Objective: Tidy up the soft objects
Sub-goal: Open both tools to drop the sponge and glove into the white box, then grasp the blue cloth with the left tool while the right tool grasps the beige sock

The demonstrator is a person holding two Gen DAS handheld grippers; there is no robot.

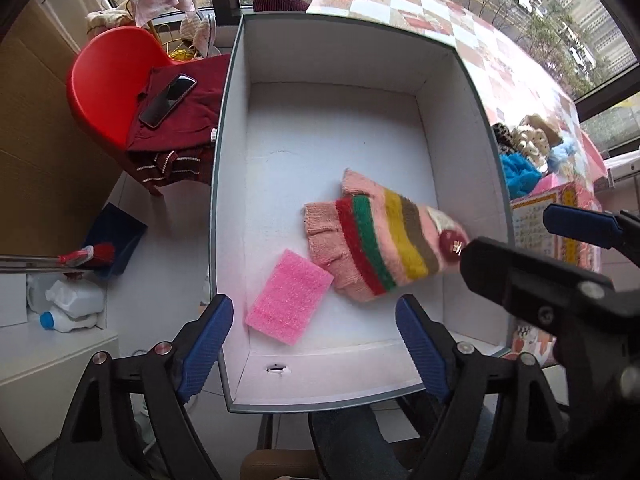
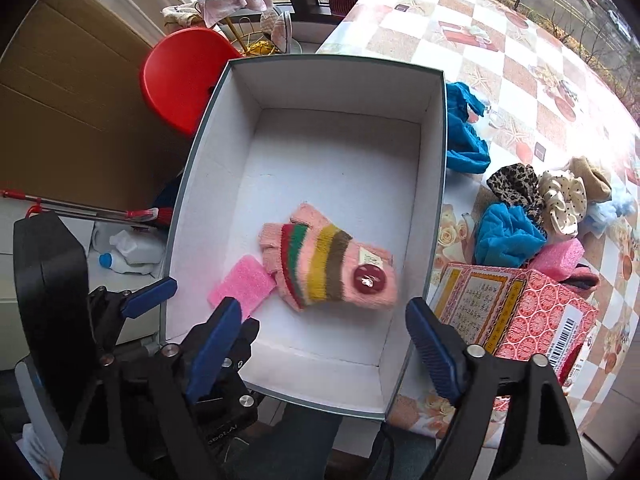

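Both the left gripper point(image 1: 316, 332) and right gripper point(image 2: 326, 338) hang spread apart and empty above the box point(image 2: 434, 208), where the striped glove point(image 2: 328, 266) lies near its near wall beside the pink sponge point(image 2: 242, 286), collected for tidying.

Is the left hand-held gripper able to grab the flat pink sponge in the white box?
Probably yes. The left hand-held gripper is open above the flat pink foam sponge, which lies uncovered in the white box.
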